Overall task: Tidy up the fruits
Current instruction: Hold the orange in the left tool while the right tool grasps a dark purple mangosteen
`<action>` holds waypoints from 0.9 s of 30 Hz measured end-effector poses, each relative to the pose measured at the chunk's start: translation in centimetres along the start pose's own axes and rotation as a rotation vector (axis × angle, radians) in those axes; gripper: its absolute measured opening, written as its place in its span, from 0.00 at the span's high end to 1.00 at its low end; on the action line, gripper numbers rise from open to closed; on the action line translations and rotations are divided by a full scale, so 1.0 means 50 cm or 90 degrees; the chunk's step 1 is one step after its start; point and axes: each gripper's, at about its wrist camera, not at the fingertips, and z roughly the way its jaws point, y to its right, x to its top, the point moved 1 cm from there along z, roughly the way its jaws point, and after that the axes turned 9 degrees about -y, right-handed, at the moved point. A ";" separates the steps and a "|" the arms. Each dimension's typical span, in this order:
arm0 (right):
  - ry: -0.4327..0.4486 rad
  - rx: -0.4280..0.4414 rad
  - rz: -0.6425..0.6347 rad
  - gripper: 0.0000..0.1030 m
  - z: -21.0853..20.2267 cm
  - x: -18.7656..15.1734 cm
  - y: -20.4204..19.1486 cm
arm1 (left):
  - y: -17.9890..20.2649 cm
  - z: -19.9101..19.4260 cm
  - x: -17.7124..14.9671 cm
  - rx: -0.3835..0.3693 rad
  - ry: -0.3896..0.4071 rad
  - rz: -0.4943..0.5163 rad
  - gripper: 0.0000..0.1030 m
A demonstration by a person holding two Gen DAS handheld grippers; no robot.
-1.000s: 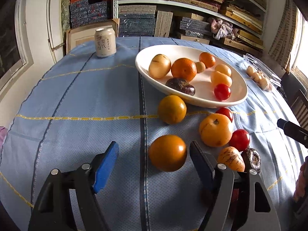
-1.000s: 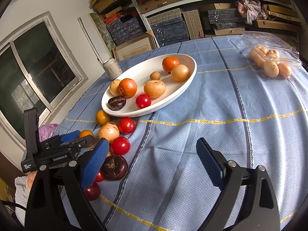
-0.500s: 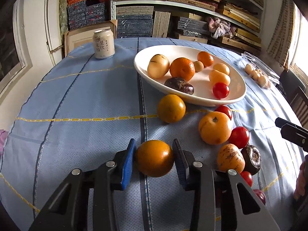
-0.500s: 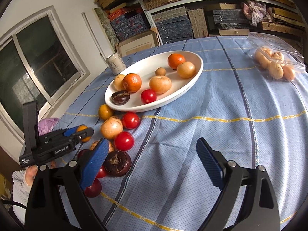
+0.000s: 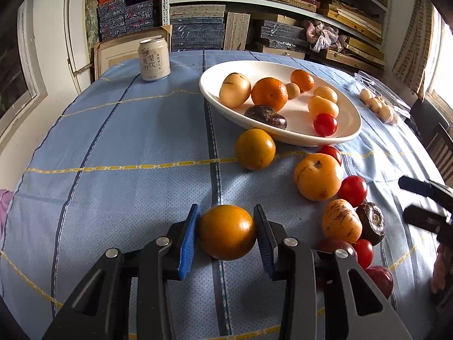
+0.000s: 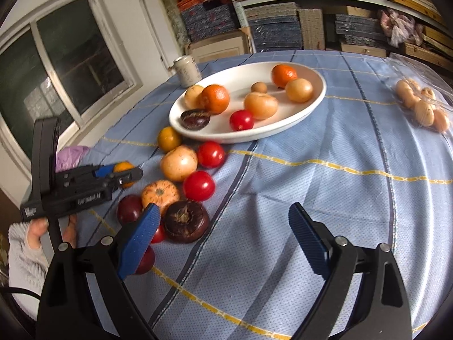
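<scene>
Left gripper clamps orange (right gripper wide, empty).

From my left hand-held gripper, which grips one fruit just above the counter, I see a bowl of fruit ahead to the right, a can behind it to the left, and loose fruits between bowl and me.

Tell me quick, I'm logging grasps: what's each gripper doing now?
Left gripper: closed on the orange fruit.
Right gripper: open, holding nothing.
</scene>
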 end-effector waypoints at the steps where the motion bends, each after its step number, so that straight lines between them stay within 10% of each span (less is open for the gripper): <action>1: -0.006 -0.001 -0.008 0.13 0.004 0.000 -0.005 | -0.003 0.000 0.000 -0.001 0.000 -0.004 0.63; 11: -0.042 -0.061 -0.150 0.18 0.034 -0.019 -0.087 | -0.008 0.000 0.002 0.008 0.002 -0.004 0.62; 20: -0.046 -0.063 -0.130 0.43 0.042 -0.012 -0.083 | -0.002 0.004 0.000 0.014 0.000 0.003 0.62; 27: -0.062 -0.086 -0.142 0.44 0.056 -0.013 -0.093 | -0.001 0.009 0.001 0.013 -0.008 0.002 0.62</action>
